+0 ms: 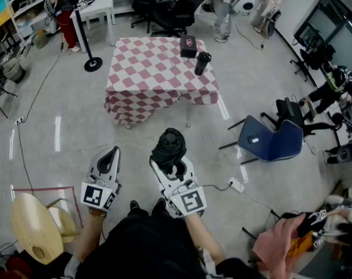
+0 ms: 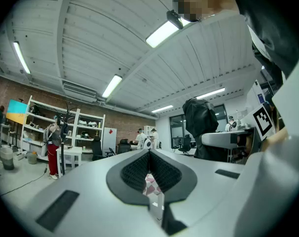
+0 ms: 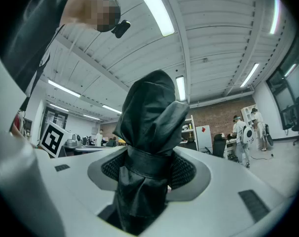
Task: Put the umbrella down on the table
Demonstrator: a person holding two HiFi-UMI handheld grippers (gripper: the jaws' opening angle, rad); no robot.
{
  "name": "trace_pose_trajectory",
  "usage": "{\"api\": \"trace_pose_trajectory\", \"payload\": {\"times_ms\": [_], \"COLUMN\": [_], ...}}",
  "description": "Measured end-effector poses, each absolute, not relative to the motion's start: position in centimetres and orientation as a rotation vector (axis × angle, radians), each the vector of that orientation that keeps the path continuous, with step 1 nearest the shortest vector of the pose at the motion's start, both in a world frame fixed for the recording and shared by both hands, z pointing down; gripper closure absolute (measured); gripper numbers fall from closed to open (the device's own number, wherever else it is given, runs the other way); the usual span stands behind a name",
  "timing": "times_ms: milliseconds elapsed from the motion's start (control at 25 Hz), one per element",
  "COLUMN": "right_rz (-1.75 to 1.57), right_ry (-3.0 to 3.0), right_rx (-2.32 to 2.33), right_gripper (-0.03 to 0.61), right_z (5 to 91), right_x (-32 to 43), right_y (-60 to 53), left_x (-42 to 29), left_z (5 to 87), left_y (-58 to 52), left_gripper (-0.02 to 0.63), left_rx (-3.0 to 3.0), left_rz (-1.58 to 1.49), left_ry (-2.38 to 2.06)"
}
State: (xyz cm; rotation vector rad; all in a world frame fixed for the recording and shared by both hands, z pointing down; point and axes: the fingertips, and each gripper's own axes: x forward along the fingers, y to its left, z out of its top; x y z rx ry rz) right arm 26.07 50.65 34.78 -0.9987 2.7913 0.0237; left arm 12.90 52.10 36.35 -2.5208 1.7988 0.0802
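Folded black umbrella [image 3: 149,127], bound by its own strap, carried in my right gripper [image 1: 171,166]. The cube [image 1: 190,201] on that gripper shows black-and-white square markers, as does the one on my left gripper [image 1: 111,154]. The pink label on the black box [image 1: 188,45] ahead is too small to read.

The umbrella stands upright between my right fingers [image 3: 188,171]. Both ribbed pads press on it at the strap, with the fabric bunched above them and the rest running down behind. The bundle holds these fingers wide apart. My left fingers are drawn together at the tips and carry nothing.

The umbrella is over the glossy grey floor [image 1: 77,127], well apart from the surface [image 1: 141,68], a table under a red-and-white checked cloth. That surface bears the black box and, just beside it, a black tumbler [image 1: 202,63].

Around it are black office chairs [image 1: 176,10], a blue chair [image 1: 272,139] and a pale wooden chair [image 1: 33,225]. Farther off are white shelving [image 2: 85,127], a brick wall [image 3: 223,112] and ceiling strip lights [image 3: 154,9]. People [image 1: 65,10] stand at the far side.
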Motion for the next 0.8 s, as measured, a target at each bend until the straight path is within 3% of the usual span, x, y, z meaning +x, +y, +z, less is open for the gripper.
{"api": "trace_pose_trajectory", "payload": {"times_ms": [800], "right_rz": [0.067], "right_ry": [2.76], "right_rx": [-0.987], "right_gripper": [0.337], "right_z": [33.4], "right_x": [26.6], "right_y": [49.9], "left_x": [14.2], "left_z": [34.9], "left_y": [50.9], "left_gripper": [0.6], "left_rx": [-2.493], "left_rz": [0.061], "left_ry": [1.771]}}
